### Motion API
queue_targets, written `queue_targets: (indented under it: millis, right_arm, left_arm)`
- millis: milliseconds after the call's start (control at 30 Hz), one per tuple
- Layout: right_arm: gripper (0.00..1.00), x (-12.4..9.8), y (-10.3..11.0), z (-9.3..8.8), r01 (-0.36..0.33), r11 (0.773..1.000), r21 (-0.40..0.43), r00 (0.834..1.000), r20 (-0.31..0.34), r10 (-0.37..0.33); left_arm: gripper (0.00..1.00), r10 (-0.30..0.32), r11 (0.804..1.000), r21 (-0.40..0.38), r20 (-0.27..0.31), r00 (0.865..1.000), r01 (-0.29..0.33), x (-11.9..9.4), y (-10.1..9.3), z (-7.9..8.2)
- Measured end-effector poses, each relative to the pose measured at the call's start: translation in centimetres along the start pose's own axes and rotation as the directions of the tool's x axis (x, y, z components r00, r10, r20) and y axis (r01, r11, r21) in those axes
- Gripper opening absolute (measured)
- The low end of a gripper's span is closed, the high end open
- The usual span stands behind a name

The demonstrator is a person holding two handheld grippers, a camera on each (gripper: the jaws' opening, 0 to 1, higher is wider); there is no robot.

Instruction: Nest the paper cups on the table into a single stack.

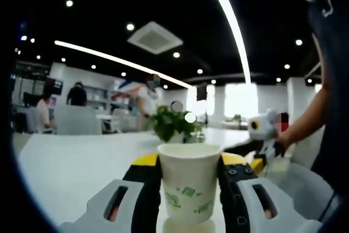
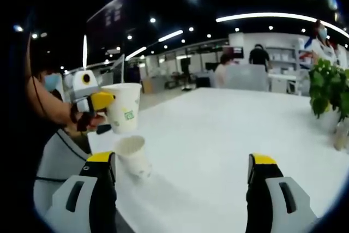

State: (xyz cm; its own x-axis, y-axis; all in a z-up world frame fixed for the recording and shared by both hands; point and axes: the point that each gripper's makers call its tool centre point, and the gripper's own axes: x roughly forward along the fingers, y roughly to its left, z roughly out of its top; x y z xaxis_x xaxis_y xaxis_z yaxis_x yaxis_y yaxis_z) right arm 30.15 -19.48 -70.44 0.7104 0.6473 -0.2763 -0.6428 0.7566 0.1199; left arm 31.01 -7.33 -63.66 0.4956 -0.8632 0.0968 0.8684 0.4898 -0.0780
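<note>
Held cup (image 1: pixel 189 181): upright, low in the middle of the left gripper view, squeezed between the left gripper's (image 1: pixel 191 189) fingers.
Second cup (image 2: pixel 134 156): on the table (image 2: pixel 218 135), lower left of the right gripper view, mouth up, right under the held cup.
Right gripper (image 2: pixel 182 189): fingers wide, holding nothing, near the second cup.
Room: big bright office, plant (image 1: pixel 173 124) behind.

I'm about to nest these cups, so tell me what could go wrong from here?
1. The left gripper holds a cup above the table; squeezing harder might crush its paper wall.
2. The second cup stands near the table edge; an off-centre drop could tip it off.
3. The right gripper is open and away from that cup, so nothing steadies it.
</note>
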Motion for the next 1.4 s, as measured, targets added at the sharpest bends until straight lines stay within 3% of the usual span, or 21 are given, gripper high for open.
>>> queue_targets:
  millis: [400,633,967,1233,1333,1400]
  right_arm:
    - [1.00,0.0,0.5,-0.2,-0.006,1.000,0.003,1.000,-0.003,0.006]
    - [1.00,0.0,0.8,-0.2,-0.011,1.000,-0.001,1.000,-0.004,0.011]
    - [1.00,0.2,1.1,-0.3,-0.018,1.000,-0.002,1.000,-0.006,0.018]
    - [1.00,0.5,1.1,-0.4,-0.023,1.000,0.001,1.000,-0.007,0.023]
    - [1.00,0.7,1.1,-0.2,-0.027,1.000,0.001,1.000,0.000,0.027]
    - [1.00,0.8,1.2,-0.1,-0.029,1.000,0.002,1.000,0.002,0.029]
  left_arm:
    - [0.39,0.012,1.000,-0.017,-0.035,0.999,-0.012,-0.4,0.0,-2.1]
    - [0.39,0.013,1.000,-0.027,-0.093,0.996,-0.015,-0.8,0.0,-4.8]
    - [0.39,0.032,0.998,-0.044,-0.142,0.989,-0.039,-1.5,0.2,-6.9]
    - [0.39,0.036,0.999,-0.024,-0.245,0.969,-0.044,-2.2,0.4,-9.4]
    - [0.40,0.056,0.998,0.041,-0.283,0.958,-0.046,-2.3,0.7,-10.2]
    - [0.40,0.057,0.998,0.026,-0.276,0.960,-0.052,-2.0,0.7,-9.9]
